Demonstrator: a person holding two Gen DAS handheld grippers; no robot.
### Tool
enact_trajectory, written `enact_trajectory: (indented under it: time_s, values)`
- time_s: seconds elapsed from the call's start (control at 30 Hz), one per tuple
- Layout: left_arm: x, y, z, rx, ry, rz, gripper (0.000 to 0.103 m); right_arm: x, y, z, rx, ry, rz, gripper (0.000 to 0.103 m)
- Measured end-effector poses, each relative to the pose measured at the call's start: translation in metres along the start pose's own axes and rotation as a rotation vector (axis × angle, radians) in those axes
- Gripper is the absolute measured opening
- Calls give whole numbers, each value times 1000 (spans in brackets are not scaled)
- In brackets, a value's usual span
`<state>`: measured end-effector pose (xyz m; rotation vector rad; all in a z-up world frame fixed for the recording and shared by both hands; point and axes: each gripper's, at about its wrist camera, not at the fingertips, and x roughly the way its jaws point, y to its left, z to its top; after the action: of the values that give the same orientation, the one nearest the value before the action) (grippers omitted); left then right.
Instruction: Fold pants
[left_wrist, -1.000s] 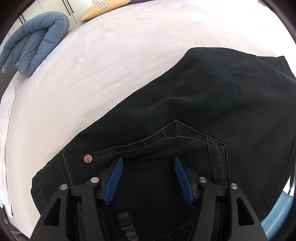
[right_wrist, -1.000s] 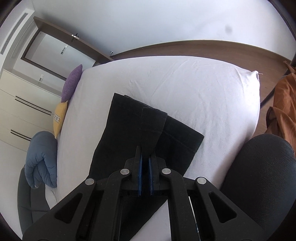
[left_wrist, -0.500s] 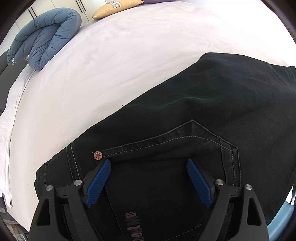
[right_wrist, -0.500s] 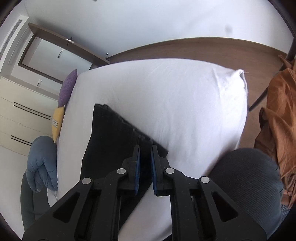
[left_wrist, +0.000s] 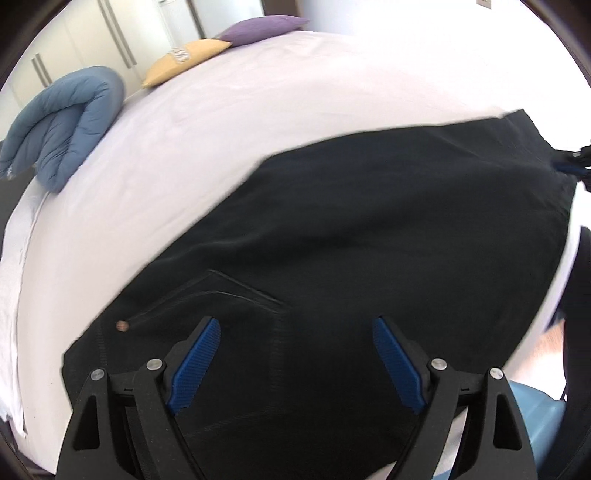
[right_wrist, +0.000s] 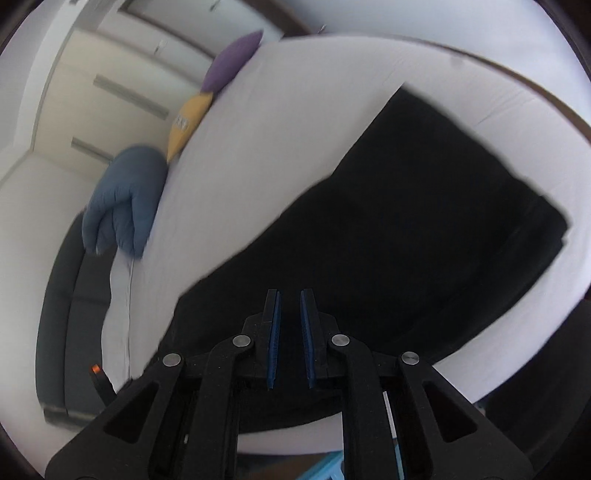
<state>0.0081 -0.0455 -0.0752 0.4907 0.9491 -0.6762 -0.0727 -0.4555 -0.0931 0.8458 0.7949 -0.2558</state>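
Observation:
Black pants (left_wrist: 369, 236) lie folded flat on the white bed (left_wrist: 229, 110), back pocket and a metal rivet (left_wrist: 122, 325) near the waist. My left gripper (left_wrist: 295, 354) hovers over the waist end, wide open and empty. In the right wrist view the pants (right_wrist: 424, 229) stretch from near the gripper to the leg hems at the right. My right gripper (right_wrist: 290, 332) is above the near part of the pants, jaws a narrow gap apart with nothing between them. The right gripper's tip also shows in the left wrist view (left_wrist: 574, 162) at the far right edge.
A folded blue duvet (left_wrist: 62, 122), a yellow pillow (left_wrist: 184, 59) and a purple pillow (left_wrist: 258, 29) lie along the bed's far left side. White wardrobes (right_wrist: 122, 92) stand behind. A dark sofa (right_wrist: 70, 295) is beside the bed. A light blue object (left_wrist: 535, 424) sits low right.
My left gripper opened wider and pulled back over the waist. My right gripper let go of the leg hems, opened slightly and swung back toward the pants' near end; both views are motion-blurred.

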Motion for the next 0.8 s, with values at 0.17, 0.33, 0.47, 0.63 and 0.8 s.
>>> enact_trajectory:
  time_s: [0.17,0.33,0.47,0.63,0.8]
  values:
    - [14,-6,-27,-7,57,-77,88,28,-50,-21,56,119,-68,1]
    - [9,7,-45,14,92,-108,88,7,-52,-29,-59,146,-249,0]
    - [6,11,-52,48,109,-98,88,-8,-23,-28,-116,103,-361,4]
    - [9,9,-54,50,122,-103,88,14,34,-31,-222,108,-136,4]
    - [9,2,-61,81,139,-89,88,92,82,-68,-536,278,-290,4]
